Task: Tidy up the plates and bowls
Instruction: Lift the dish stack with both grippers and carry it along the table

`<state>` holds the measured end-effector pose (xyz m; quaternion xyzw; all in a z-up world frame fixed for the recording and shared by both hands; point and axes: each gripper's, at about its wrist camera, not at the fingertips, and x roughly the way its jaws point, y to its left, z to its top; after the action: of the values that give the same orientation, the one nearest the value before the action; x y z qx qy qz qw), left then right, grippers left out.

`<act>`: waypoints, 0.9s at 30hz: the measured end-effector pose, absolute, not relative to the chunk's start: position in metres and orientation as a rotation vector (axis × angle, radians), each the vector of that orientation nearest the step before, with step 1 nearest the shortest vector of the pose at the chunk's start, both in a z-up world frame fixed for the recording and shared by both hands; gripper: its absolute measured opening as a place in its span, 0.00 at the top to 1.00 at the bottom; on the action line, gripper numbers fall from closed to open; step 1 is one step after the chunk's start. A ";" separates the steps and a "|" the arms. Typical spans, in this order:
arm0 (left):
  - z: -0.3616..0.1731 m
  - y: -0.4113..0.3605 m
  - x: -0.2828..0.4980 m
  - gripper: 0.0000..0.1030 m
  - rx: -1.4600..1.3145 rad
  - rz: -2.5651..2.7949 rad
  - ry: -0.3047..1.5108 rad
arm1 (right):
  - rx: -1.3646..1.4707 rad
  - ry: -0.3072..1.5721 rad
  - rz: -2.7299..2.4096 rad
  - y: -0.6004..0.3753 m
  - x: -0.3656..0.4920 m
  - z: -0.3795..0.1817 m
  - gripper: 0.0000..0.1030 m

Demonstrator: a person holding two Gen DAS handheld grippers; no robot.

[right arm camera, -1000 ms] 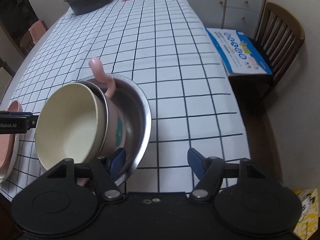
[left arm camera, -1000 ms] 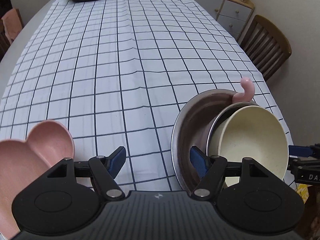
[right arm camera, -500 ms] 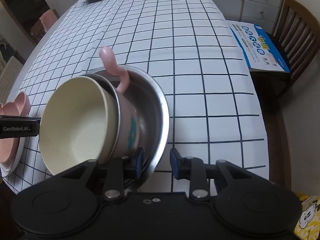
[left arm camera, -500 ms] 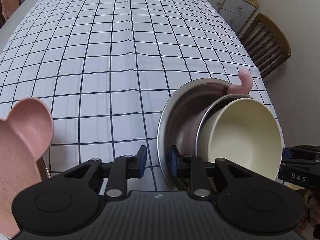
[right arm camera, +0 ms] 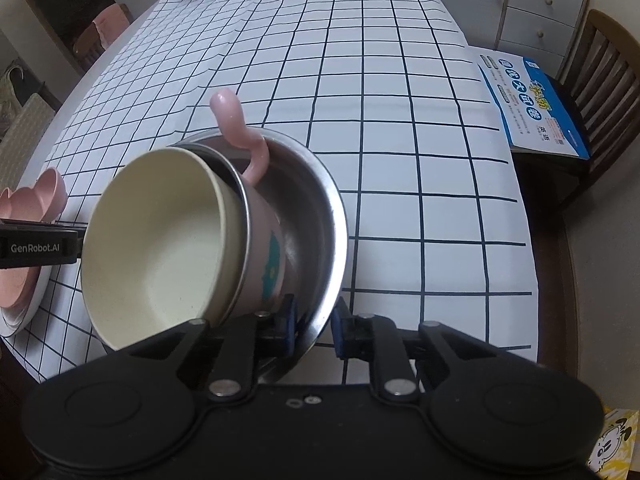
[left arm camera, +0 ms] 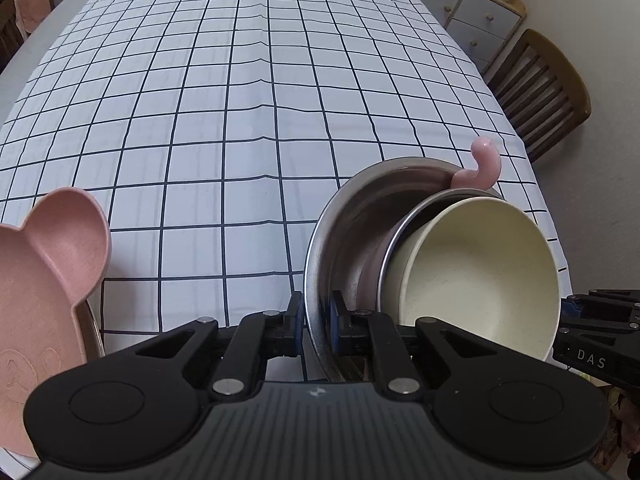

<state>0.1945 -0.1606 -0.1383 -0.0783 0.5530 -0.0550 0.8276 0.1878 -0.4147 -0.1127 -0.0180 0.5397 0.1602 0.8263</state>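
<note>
a steel bowl point(left arm camera: 344, 240) is seen near the front edge of a checked tablecloth point(left arm camera: 224, 92), with a pink handled cup point(right arm camera: 264, 256) tilted inside it and a cream bowl point(left arm camera: 480, 272) nested in the cup. its rim has just been closed on by the left gripper point(left arm camera: 316, 324) and right gripper point(right arm camera: 314, 326), at opposite sides. a pink bear-shaped plate point(left arm camera: 36, 276) is stacked nearby.

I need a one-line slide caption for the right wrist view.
Right gripper shut on the steel bowl rim; a cream bowl in a pink cup nests inside.
</note>
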 end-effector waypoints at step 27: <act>-0.085 -0.120 0.153 0.89 -0.246 0.013 1.065 | -0.110 1.061 0.480 -0.385 0.177 -0.063 0.84</act>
<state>0.1533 -0.1201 -0.0845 -0.1168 0.5065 0.0064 0.8543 0.1769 -0.3850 -0.0626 -0.0518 0.5010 0.2264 0.8337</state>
